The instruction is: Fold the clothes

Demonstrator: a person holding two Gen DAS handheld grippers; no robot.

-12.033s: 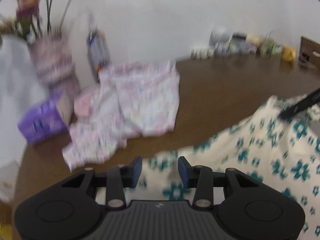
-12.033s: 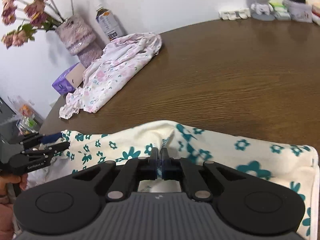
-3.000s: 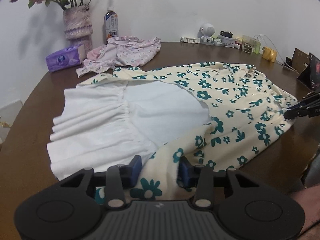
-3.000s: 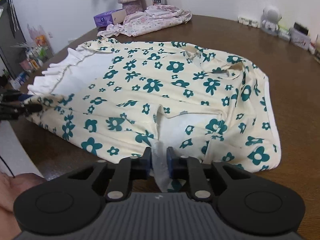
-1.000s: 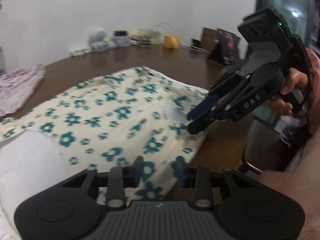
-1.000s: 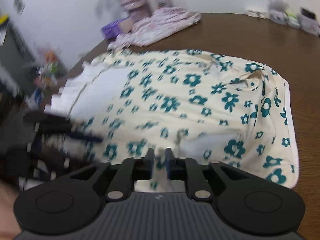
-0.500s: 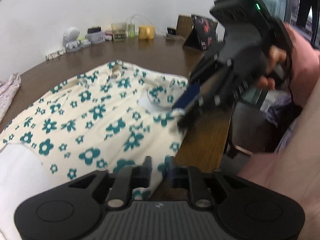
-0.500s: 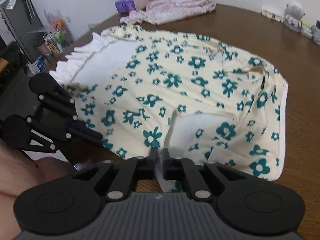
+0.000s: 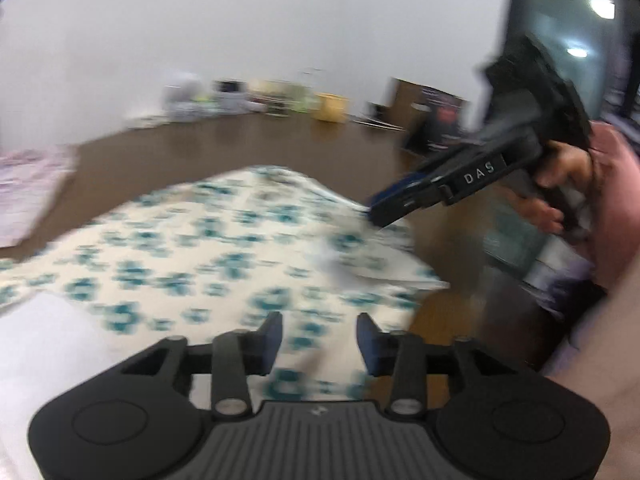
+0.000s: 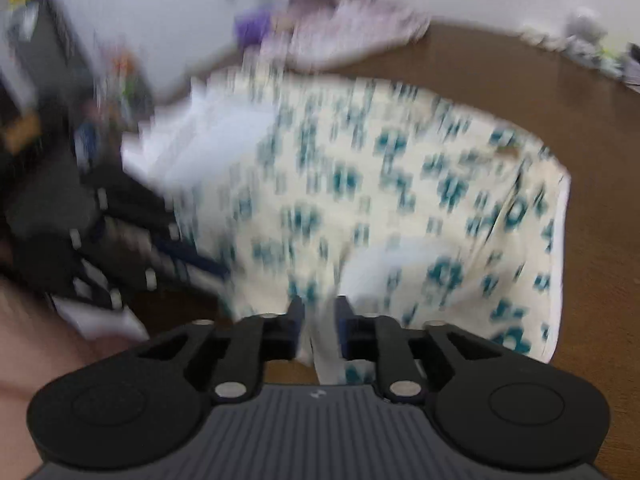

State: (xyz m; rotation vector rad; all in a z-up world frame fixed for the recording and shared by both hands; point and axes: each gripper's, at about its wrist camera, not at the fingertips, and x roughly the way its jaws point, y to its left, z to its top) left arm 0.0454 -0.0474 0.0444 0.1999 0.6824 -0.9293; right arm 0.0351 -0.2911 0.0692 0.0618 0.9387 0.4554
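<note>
1. Dress (image 9: 208,256), cream with teal flowers, lies spread on the brown bench (image 9: 240,148); white lining shows at its left in the left wrist view.
2. Left tongs (image 9: 319,338): jaws have just been opening and stand apart over the dress's near edge. Cloth shows between them, pads not pressing it.
3. Right tongs (image 10: 318,320): jaws have just been opening; a strip of dress fabric hangs in the narrow gap. Too blurred to say whether the pads grip it.
4. Right tongs seen from the left wrist view, tips at the dress's raised corner, a hand (image 9: 560,184) on the handle.
5. Pink garment (image 10: 352,36) at the far bench edge, apart from the dress.
6. Both views motion-blurred.
</note>
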